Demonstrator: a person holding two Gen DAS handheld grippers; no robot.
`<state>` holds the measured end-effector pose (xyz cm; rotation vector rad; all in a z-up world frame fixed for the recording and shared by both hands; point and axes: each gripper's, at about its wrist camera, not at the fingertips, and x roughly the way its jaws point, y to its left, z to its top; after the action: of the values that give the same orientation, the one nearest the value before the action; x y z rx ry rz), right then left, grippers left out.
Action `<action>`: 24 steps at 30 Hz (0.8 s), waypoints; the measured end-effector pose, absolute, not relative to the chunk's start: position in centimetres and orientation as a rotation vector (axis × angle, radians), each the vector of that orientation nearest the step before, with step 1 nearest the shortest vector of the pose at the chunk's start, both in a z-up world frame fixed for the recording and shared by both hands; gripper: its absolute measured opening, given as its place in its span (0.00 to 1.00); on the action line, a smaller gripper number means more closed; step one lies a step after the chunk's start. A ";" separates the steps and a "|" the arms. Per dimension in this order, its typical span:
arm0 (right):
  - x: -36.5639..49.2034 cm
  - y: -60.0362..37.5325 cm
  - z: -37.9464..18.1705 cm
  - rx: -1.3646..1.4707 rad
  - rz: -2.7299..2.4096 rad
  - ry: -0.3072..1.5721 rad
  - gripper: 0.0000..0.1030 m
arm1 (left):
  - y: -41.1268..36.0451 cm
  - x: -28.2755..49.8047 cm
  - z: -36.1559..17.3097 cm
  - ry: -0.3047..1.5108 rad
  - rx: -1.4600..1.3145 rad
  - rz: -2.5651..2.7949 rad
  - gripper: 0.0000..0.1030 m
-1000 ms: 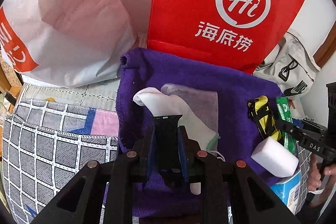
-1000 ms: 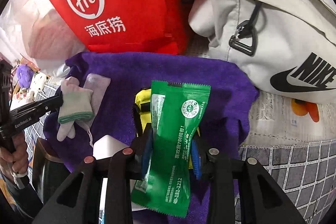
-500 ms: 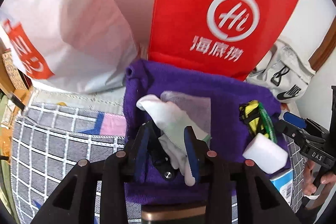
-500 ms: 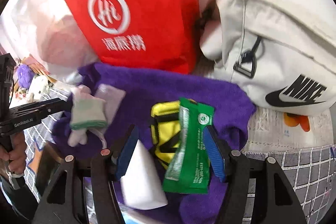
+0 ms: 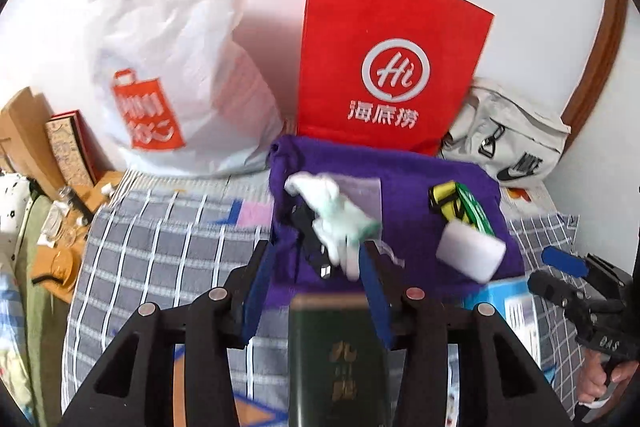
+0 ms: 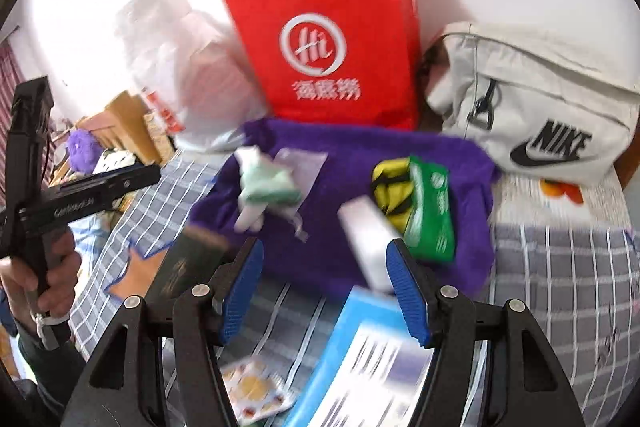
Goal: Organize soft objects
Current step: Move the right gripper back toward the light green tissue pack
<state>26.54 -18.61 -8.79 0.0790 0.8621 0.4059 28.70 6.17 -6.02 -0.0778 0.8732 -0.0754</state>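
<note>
Checked bedding is being used as the surface; white sponge (image 6: 366, 239) is being approached lengthwise by the spread, empty right gripper (image 6: 324, 291), while the emptied left gripper (image 5: 316, 291) is being opened.

Fuzzy purple towel (image 5: 404, 187), glossy red paper bag (image 5: 384, 27) with white logo, grey-and-white checked bedsheet (image 5: 168, 247), green foil packet (image 6: 434, 211), white foam block (image 5: 470, 253).

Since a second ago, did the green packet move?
Yes. The green packet left the right gripper fingers and now lies on the purple towel, beside the yellow pouch.
</note>
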 end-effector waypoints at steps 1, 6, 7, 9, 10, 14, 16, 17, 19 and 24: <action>25.4 -18.2 -9.0 0.076 0.407 0.869 0.61 | 6.2 27.8 -6.2 0.877 -0.075 -0.075 0.41; 21.0 -16.2 -10.7 0.046 0.431 0.902 0.61 | 6.7 24.4 -7.7 0.891 -0.099 -0.068 0.41; 20.3 -15.5 -11.1 0.034 0.434 0.913 0.60 | 6.9 23.8 -8.1 0.897 -0.108 -0.069 0.41; 19.4 -14.5 -12.0 0.015 0.442 0.929 0.60 | 7.1 22.6 -9.1 0.906 -0.118 -0.073 0.41; 18.9 -14.0 -12.4 0.004 0.444 0.936 0.60 | 7.3 22.1 -9.5 0.908 -0.123 -0.069 0.41; 18.1 -11.7 -13.6 -0.056 0.437 0.968 0.60 | 8.5 20.7 -11.6 0.932 -0.122 -0.026 0.41; 17.7 -10.7 -14.1 -0.090 0.436 0.979 0.60 | 9.1 20.0 -12.4 0.941 -0.139 -0.030 0.41; 17.6 -10.2 -14.4 -0.108 0.436 0.982 0.60 | 9.4 19.6 -12.8 0.943 -0.151 -0.035 0.41; 17.6 -9.2 -14.9 -0.153 0.427 0.992 0.60 | 9.9 19.0 -13.2 0.942 -0.169 -0.034 0.41; 18.2 -7.4 -16.7 -0.237 0.396 1.027 0.60 | 11.0 17.7 -14.2 0.938 -0.213 -0.042 0.41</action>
<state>18.19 -7.36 -16.75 -0.2369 1.0269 0.3963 17.72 11.03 -14.16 -0.2132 0.9376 -0.0416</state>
